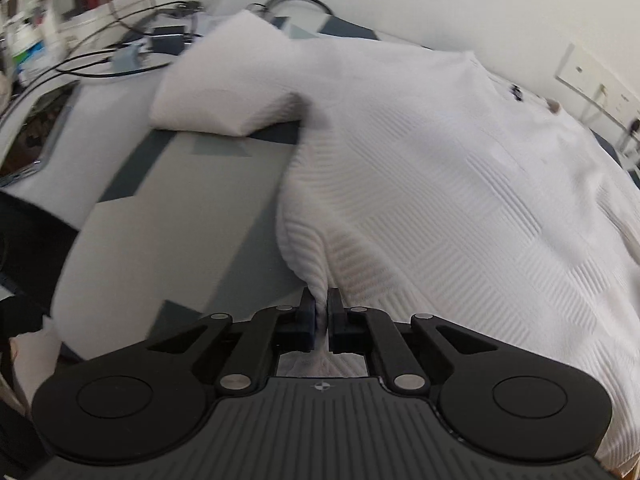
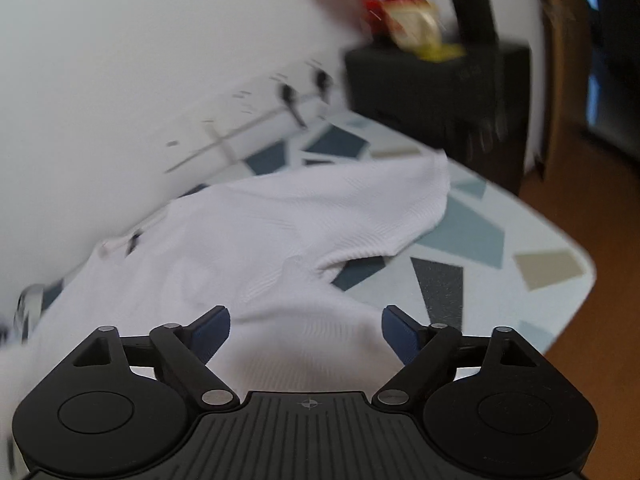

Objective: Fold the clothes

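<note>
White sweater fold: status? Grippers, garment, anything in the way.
Left gripper shut on white sweater hem. Right gripper open, nothing gripped. Sweater spread on patterned table, sleeves out. Nothing in the way.

Both grippers look alike. The left gripper [image 1: 322, 316] has a black ribbed body with a small crosshair mark at its middle, a round raised disc on each side, and black link arms joined by silver pins. Its fingers [image 1: 307, 320] carry dark blue pads. The right gripper [image 2: 306, 328] shows the same black frame and lighter blue pads [image 2: 400, 332].
</note>
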`<state>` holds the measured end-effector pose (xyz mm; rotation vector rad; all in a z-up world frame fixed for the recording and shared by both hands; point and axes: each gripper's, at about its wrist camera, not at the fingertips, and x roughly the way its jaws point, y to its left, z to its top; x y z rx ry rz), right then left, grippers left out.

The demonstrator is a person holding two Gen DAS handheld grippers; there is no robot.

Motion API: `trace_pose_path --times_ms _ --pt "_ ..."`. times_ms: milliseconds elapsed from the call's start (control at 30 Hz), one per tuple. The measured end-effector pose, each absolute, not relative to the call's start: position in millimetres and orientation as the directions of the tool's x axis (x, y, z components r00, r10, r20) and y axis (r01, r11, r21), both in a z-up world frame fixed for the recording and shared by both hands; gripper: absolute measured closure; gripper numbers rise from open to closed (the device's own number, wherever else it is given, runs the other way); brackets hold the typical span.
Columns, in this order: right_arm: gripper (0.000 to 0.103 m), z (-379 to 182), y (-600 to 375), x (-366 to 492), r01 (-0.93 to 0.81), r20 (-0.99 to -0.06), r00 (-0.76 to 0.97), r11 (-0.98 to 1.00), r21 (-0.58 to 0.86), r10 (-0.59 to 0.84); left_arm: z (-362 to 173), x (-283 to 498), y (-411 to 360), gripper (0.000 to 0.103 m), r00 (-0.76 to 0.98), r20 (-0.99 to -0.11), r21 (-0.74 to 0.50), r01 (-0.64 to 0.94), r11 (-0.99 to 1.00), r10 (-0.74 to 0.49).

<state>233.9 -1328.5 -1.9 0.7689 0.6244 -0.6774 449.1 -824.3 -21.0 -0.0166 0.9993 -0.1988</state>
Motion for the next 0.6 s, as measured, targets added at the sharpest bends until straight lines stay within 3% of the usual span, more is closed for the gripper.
trace_pose_path --times_ms 133,200,300,333,367,400,433,467,500,533,600 --pt "0.038 -65 -1392 269 0.789 -0.758 0.608 0.288 0.542 -0.238 -20 449 -818 0.098 0.551 -0.829 -0.034 0.113 0.993 -0.091" --pt "0.039 -89 -1412 285 0.793 -0.761 0.609 0.186 0.580 -0.225 -19 448 -821 0.098 0.559 -0.828 0.000 0.091 0.996 -0.051" --pt "0.038 -93 -1424 304 0.795 -0.732 0.603 0.153 0.587 -0.318 -18 448 -828 0.096 0.570 -0.821 0.057 0.031 0.998 0.029" --pt "0.044 -93 -1427 309 0.794 -0.728 0.602 0.156 0.587 -0.328 -15 449 -834 0.093 0.576 -0.815 0.088 0.009 0.996 0.067" --pt "0.062 -93 -1430 315 0.791 -0.722 0.606 0.159 0.590 -0.334 -10 448 -844 0.092 0.591 -0.800 0.129 0.012 0.992 0.097" --pt "0.075 -94 -1433 320 0.788 -0.716 0.610 0.162 0.594 -0.340 -5 448 -854 0.086 0.607 -0.785 0.170 0.014 0.985 0.127" --pt "0.098 -93 -1435 326 0.794 -0.721 0.604 0.172 0.584 -0.340 0 447 -865 0.074 0.627 -0.766 0.201 0.025 0.979 0.141" --pt "0.098 -93 -1439 332 0.801 -0.729 0.596 0.187 0.569 -0.338 6 444 -877 0.066 0.658 -0.744 0.202 0.063 0.977 0.111" --pt "0.098 -89 -1444 336 0.804 -0.729 0.592 0.203 0.558 -0.343 12 442 -890 0.050 0.688 -0.721 0.206 0.102 0.973 0.080" --pt "0.098 -82 -1450 337 0.805 -0.718 0.591 0.221 0.550 -0.367 18 440 -902 0.040 0.711 -0.702 0.206 0.142 0.968 0.045" --pt "0.098 -58 -1459 326 0.808 -0.647 0.581 0.253 0.532 -0.495 20 441 -928 0.040 0.703 -0.709 0.166 0.238 0.957 -0.052"
